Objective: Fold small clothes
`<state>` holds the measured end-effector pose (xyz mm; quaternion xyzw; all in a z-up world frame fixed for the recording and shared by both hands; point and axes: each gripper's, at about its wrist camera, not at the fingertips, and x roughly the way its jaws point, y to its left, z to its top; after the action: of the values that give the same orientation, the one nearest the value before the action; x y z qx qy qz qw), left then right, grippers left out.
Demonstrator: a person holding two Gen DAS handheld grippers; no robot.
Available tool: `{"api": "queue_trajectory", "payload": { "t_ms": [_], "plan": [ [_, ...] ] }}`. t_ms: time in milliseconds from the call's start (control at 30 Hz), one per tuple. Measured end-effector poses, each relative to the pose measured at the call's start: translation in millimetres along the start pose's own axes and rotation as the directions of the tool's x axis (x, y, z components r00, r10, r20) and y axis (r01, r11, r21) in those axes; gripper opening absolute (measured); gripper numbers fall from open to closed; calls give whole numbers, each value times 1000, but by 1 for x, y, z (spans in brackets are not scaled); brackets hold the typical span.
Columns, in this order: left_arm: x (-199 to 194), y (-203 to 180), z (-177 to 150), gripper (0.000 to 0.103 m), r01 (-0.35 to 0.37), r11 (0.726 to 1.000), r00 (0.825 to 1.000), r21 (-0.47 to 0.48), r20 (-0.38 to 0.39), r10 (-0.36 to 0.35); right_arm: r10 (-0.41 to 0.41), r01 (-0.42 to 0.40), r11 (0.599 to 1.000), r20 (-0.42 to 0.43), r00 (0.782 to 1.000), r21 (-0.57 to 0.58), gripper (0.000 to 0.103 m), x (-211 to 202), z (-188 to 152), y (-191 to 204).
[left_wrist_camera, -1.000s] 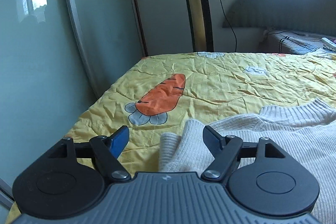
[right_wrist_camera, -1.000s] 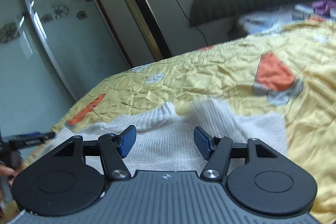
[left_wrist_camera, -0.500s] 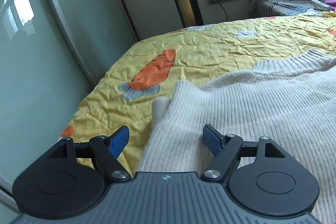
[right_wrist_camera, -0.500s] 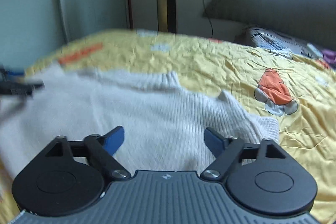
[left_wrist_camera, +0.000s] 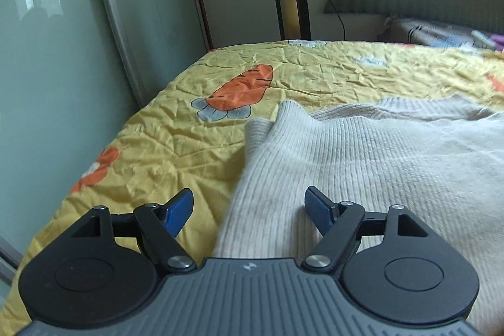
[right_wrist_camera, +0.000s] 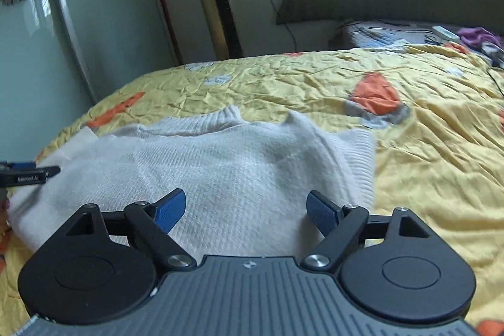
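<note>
White knit sweater [right_wrist_camera: 239,166] flat on yellow bed [left_wrist_camera: 176,147]. Left gripper [left_wrist_camera: 249,208], right gripper [right_wrist_camera: 245,207]: jaws wide apart, holding nothing. Could bunch if grabbed unevenly.

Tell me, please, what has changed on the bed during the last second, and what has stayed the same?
Both cameras shifted their aim over the white knit sweater; the right one swung about and came back. The sweater's sleeve end seems to lie as before. Nothing was taken hold of or let go: the left tongs and right tongs remain open and empty above the sweater, which is spread on the yellow carrot-print quilt.
</note>
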<state>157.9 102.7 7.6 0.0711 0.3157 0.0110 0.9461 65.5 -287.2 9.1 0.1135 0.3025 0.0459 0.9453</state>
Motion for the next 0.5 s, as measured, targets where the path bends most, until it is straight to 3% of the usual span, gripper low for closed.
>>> {"api": "queue_trajectory", "payload": {
  "t_ms": [67, 167, 233, 300, 367, 500],
  "plan": [
    [-9, 14, -6, 82, 56, 997, 998, -46, -1, -56, -9, 8, 1000, 18, 1000, 17, 87, -13, -3, -7],
    [-18, 41, -17, 83, 135, 981, 990, -142, -9, -138, -26, 25, 999, 27, 999, 29, 97, -30, -9, -18],
    [-19, 61, -24, 83, 167, 963, 984, -213, -23, -176, -48, 48, 998, 18, 999, 33, 99, -38, -14, -28],
    [-15, 79, -29, 83, 232, 933, 967, -274, -37, -251, -33, 34, 997, -16, 999, 66, 99, -42, -20, -44],
    [-9, 88, -33, 83, 305, 898, 938, -318, -61, -340, 35, -27, 990, -57, 998, 140, 98, -43, -26, -61],
    [2, 80, -35, 83, 477, 817, 843, -325, -93, -530, 244, -207, 930, -92, 965, 303, 94, -33, -38, -81]
  ]
}}
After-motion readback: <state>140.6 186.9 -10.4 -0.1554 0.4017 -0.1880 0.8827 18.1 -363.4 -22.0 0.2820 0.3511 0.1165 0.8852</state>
